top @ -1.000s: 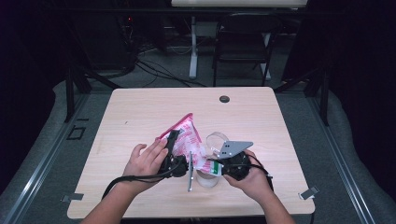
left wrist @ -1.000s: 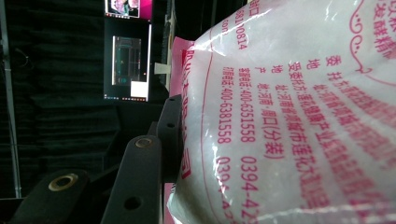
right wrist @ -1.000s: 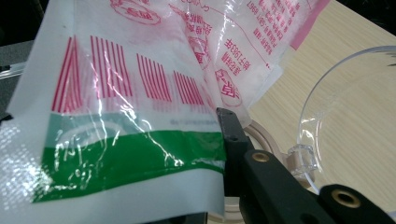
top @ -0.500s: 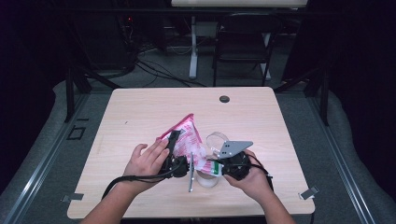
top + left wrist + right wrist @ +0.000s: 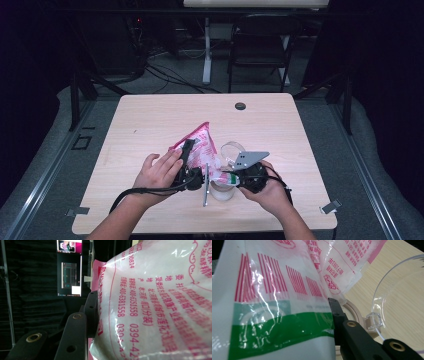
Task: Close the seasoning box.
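A pink-and-white printed plastic bag [image 5: 200,144] is held up between both grippers near the table's front middle. My left gripper [image 5: 189,161] is shut on the bag's left side, and its black finger [image 5: 91,312] presses against the bulging film [image 5: 155,305]. My right gripper [image 5: 228,179] is shut on the bag's green-and-white lower end [image 5: 277,327], with one finger [image 5: 337,311] at the film's edge. Below the bag stands a clear jar [image 5: 222,191] with its hinged clear lid [image 5: 232,149] open. That lid [image 5: 402,297] and the jar's beige ring [image 5: 355,312] lie just beyond the right finger.
The light wooden table [image 5: 150,125] has bare room to the left, right and back. A small black round grommet [image 5: 240,106] sits near its far edge. A folding chair [image 5: 260,50] stands behind the table. A lit monitor [image 5: 69,267] hangs in the dark background.
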Action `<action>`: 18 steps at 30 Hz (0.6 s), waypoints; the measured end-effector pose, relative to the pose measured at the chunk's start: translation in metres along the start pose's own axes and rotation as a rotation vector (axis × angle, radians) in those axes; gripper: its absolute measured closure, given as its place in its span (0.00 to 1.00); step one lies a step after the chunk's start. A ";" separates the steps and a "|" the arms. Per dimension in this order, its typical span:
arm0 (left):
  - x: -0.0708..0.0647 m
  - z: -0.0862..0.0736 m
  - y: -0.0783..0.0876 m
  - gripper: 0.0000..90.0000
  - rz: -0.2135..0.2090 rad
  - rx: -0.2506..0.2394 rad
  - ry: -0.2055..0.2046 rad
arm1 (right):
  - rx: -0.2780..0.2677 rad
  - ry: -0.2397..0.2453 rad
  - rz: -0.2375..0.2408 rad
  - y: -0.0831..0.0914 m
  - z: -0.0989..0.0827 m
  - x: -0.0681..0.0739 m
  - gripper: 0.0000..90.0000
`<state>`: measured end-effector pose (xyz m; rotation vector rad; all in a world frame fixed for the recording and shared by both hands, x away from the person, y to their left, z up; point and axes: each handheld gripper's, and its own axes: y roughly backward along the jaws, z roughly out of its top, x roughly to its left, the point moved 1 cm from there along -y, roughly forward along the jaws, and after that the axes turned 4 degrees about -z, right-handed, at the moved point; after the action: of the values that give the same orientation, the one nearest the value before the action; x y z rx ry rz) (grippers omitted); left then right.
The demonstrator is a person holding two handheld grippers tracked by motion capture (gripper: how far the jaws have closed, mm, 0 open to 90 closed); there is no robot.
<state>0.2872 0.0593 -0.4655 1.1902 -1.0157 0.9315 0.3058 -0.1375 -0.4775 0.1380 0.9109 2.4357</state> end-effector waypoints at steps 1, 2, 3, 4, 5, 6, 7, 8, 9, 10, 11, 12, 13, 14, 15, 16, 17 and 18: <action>0.000 0.000 0.000 0.71 0.001 0.000 -0.001 | 0.001 -0.001 -0.002 0.000 0.000 0.000 1.00; 0.000 0.000 0.000 0.71 0.001 0.000 -0.001 | -0.005 -0.006 0.002 0.000 0.000 0.000 1.00; 0.000 0.000 0.000 0.71 0.001 0.001 -0.003 | -0.005 -0.007 0.003 0.000 0.000 0.000 1.00; 0.000 0.000 0.000 0.71 0.001 0.001 -0.004 | -0.005 -0.007 0.002 -0.001 0.000 0.000 1.00; 0.000 0.001 0.000 0.71 0.002 -0.002 -0.004 | -0.006 -0.008 0.002 -0.001 0.000 0.000 1.00; 0.000 0.001 0.000 0.71 0.002 -0.002 -0.004 | -0.005 -0.007 0.002 0.000 0.000 0.000 1.00; 0.000 0.001 0.000 0.71 0.002 -0.003 -0.004 | -0.005 -0.007 0.002 0.000 -0.001 0.000 1.00; 0.000 0.001 0.000 0.71 0.003 -0.004 -0.003 | -0.005 -0.007 0.000 0.000 -0.001 -0.001 1.00; 0.000 0.001 0.000 0.71 0.004 -0.007 -0.002 | -0.006 -0.008 -0.002 0.000 -0.001 -0.001 1.00; 0.000 0.001 0.000 0.71 0.005 -0.007 -0.002 | -0.004 -0.007 -0.001 0.000 -0.001 -0.001 1.00; 0.000 0.001 0.000 0.71 -0.001 -0.006 0.004 | -0.004 -0.007 -0.002 0.000 -0.001 -0.001 1.00; 0.000 0.001 0.000 0.71 0.003 -0.007 0.000 | -0.003 -0.006 -0.002 0.000 -0.001 -0.001 1.00; 0.000 0.001 0.000 0.71 0.005 -0.008 -0.003 | -0.003 -0.006 -0.002 0.000 -0.001 -0.001 1.00; 0.000 0.001 0.000 0.71 0.005 -0.008 -0.003 | -0.002 -0.007 -0.002 0.000 -0.001 -0.001 1.00; 0.000 0.001 0.000 0.71 0.005 -0.008 -0.004 | -0.002 -0.007 -0.002 0.000 -0.001 -0.001 1.00; 0.000 0.001 0.000 0.71 0.006 -0.009 -0.004 | -0.001 -0.007 -0.002 0.000 -0.001 -0.001 1.00; 0.000 0.002 0.000 0.71 0.007 -0.005 -0.005 | -0.001 -0.007 -0.002 0.000 -0.001 -0.001 1.00; 0.000 0.002 0.000 0.71 0.007 -0.006 -0.004 | 0.000 -0.007 -0.003 -0.001 -0.001 -0.001 1.00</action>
<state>0.2868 0.0577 -0.4651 1.1848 -1.0257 0.9315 0.3064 -0.1379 -0.4784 0.1447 0.9073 2.4316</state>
